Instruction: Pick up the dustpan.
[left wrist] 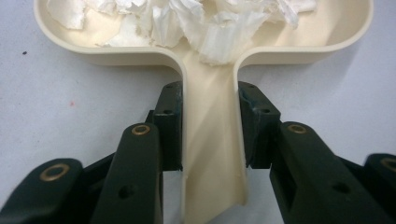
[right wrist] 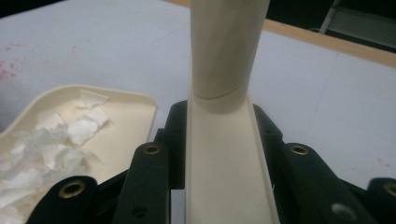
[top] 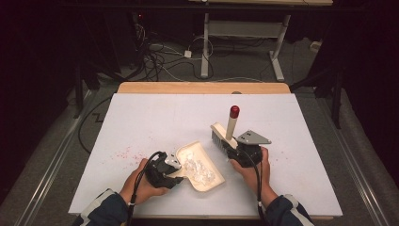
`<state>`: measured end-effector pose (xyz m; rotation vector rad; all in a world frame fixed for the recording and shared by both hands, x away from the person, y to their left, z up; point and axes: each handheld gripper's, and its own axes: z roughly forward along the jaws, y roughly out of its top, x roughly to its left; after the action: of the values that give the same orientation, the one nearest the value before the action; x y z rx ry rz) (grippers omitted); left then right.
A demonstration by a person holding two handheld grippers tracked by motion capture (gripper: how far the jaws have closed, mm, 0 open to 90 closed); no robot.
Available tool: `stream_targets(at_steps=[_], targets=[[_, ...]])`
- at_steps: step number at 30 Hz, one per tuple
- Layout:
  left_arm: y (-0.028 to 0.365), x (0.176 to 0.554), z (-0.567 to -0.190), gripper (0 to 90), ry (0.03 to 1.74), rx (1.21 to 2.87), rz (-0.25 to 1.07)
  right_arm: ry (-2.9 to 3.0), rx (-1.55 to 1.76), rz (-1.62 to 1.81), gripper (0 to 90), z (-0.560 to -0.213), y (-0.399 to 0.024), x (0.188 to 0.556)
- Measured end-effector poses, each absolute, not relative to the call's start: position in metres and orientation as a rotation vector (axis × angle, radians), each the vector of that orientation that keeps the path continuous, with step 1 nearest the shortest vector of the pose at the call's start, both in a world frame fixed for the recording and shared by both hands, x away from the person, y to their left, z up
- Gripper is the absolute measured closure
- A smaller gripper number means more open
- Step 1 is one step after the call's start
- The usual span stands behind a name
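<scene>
High view: the dustpan [top: 203,165] lay on the white table [top: 141,117] near its front edge and served as the reference point. The left gripper [top: 170,165] sat at the dustpan's handle end; in the left gripper view both jaws were clamped on the cream handle. The right gripper [top: 237,151] was just right of the dustpan, its jaws pressed against the flat stem of the hand brush [top: 225,133], as the right gripper view showed. The brush stood with bristles toward the table, just beyond the dustpan's right rim, and its red-tipped handle pointed up and away.

Progress, judged: shredded white paper scraps [top: 200,169] were already heaped inside the dustpan, so most of the sweeping looked done. No white scraps could be made out on the table beside the dustpan. Fine red specks [top: 126,153] lay scattered to the dustpan's left, a few also to its right; whether these were meant to be swept could not be told. Emptying the dustpan appeared to be what was left.
</scene>
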<state>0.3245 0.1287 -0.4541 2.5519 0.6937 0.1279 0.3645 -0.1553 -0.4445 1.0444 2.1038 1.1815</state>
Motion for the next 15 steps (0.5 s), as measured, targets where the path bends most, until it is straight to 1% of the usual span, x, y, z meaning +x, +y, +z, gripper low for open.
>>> stream_targets(at_steps=[2,6,15], targets=[[0.129,0.324,-0.454,63.8,0.694,2.551,0.13,2.105,1.038,1.174,67.3,-0.449,-0.156,0.367],[0.129,0.324,-0.454,63.8,0.694,2.55,0.129,2.108,1.069,1.174,67.3,-0.446,-0.161,0.368],[0.129,0.324,-0.454,63.8,0.692,2.555,0.135,2.073,1.04,1.199,67.3,-0.431,-0.17,0.36]])
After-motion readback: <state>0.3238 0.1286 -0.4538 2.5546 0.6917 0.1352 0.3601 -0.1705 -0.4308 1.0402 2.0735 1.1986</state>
